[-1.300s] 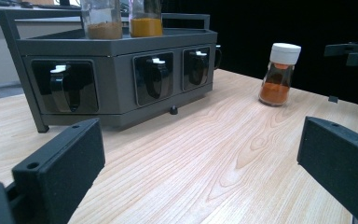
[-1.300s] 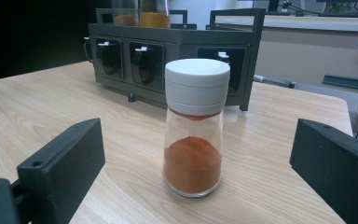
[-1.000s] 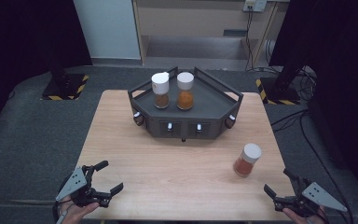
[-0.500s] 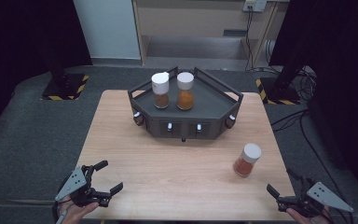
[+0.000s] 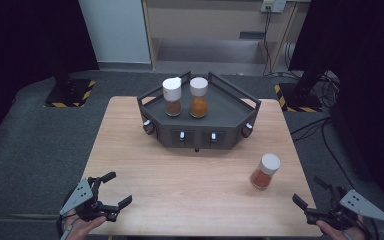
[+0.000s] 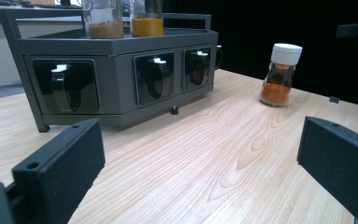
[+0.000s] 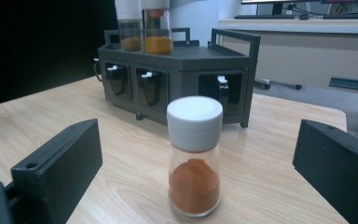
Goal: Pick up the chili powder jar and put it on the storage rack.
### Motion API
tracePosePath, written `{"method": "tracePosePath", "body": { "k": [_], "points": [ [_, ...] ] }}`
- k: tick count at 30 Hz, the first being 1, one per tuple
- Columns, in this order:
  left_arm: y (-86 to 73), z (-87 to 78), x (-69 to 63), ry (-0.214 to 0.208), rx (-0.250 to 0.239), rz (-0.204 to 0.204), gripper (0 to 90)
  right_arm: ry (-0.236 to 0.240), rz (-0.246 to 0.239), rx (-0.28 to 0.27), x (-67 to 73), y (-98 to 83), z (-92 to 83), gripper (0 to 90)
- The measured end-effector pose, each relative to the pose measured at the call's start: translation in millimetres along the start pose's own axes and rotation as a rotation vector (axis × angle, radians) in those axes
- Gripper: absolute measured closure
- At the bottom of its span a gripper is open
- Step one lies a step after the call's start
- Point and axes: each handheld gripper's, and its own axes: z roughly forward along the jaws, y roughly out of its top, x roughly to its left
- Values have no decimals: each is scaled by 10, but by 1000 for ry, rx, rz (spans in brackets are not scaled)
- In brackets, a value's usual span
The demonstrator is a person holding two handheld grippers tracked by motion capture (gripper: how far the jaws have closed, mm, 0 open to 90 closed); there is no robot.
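Since the frame a second ago the right gripper [image 5: 312, 200] has drawn slightly back toward the near right corner of the table [image 5: 190, 185]; the left gripper [image 5: 114, 191] sits as before at the near left edge. Spice jars and rack have not moved. Both grippers have their jaws spread wide, holding nothing.

Loose spice jar [image 5: 265, 171], white cap, red-orange powder, stands upright on the table right of centre, just ahead of the right gripper and lined up between its jaws in the right gripper view [image 7: 195, 156].

On the dark rack [image 5: 230, 107]: brown-powder jar [image 5: 172, 97] and orange-powder jar [image 5: 198, 97], side by side. Both gripper views cut off their caps. The right hand [image 5: 342, 232] is cropped by the bottom edge.
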Motion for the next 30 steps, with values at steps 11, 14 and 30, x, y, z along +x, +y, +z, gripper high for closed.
{"method": "tracePosePath", "body": {
  "k": [11,14,30],
  "points": [
    [-1,0,-2,-1,-1,-2,0,42,2,-4,-163,165,20,9],
    [-2,1,-4,0,0,-2,0,57,0,4,-234,195,46,9],
    [-2,-6,-4,4,0,-3,0,121,-31,73,-422,335,360,18]
  ]
}}
